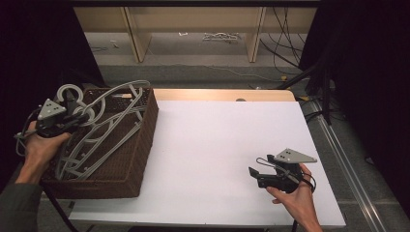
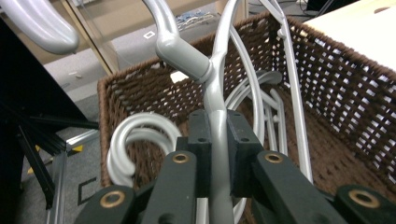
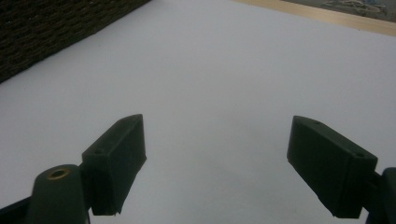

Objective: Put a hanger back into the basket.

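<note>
**Left claw clamps a grey hanger over the basket**

The left claw (image 1: 77, 116) has its jaws closed on the stem of a grey plastic hanger (image 2: 217, 126), just below the hook. Under and beyond that claw sits a brown wicker basket (image 1: 145, 140) with more grey hangers (image 1: 96, 145) tangled inside. Its own view adds the smooth rounded neck joint and the weave's gaps. Well to the right, the right claw (image 1: 256, 175) hovers over the white table (image 1: 217, 145), jaws wide apart, holding nothing; the basket's wall (image 3: 51, 28) lies far left of it.
</note>
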A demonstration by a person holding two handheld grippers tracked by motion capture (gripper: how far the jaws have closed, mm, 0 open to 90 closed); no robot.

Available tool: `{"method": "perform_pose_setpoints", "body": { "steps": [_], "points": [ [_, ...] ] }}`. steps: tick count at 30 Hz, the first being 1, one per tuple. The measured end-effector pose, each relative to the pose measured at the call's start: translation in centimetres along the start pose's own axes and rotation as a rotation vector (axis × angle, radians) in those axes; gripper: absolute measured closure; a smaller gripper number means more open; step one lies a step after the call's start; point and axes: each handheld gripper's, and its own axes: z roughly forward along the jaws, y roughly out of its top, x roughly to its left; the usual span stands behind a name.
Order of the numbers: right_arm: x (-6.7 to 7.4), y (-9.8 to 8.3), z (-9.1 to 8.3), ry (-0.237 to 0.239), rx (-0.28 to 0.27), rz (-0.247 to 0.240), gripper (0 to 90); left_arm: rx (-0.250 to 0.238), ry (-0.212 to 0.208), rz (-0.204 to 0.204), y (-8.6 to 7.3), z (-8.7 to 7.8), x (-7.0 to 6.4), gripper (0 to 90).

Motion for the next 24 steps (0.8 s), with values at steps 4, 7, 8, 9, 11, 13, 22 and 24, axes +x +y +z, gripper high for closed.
{"method": "perform_pose_setpoints", "body": {
  "steps": [4, 7, 8, 9, 11, 13, 22, 24],
  "points": [
    [0.0, 0.0, -0.1, 0.001, -0.009, -0.007, 20.3, 0.031, 0.014, 0.024, -0.8, -0.1, 0.2, 81.9],
    [0.0, 0.0, -0.1, 0.001, -0.011, -0.006, 20.3, 0.045, 0.012, 0.029, -1.2, 0.0, 0.3, 81.9],
    [0.0, 0.0, -0.1, 0.001, -0.011, -0.006, 20.3, 0.061, 0.010, 0.039, -1.6, 0.0, 0.5, 81.9],
    [0.0, 0.0, -0.1, 0.001, -0.011, -0.006, 20.3, 0.061, 0.010, 0.039, -1.6, 0.0, 0.5, 81.9],
    [0.0, 0.0, -0.1, 0.002, -0.011, -0.006, 20.3, 0.069, 0.004, 0.042, -1.8, 0.0, 0.5, 81.8],
    [0.0, 0.0, 0.0, -0.002, -0.007, -0.008, 20.2, 0.074, 0.000, 0.044, -2.0, 0.1, 0.3, 81.8],
    [0.1, 0.0, 0.0, 0.005, 0.001, 0.003, 20.3, 0.123, -0.013, 0.079, -2.4, 1.4, -0.5, 81.6],
    [0.1, 0.0, 0.0, 0.009, 0.005, 0.008, 20.2, 0.147, -0.017, 0.106, -2.4, 1.5, -0.5, 81.5]
  ]
}}
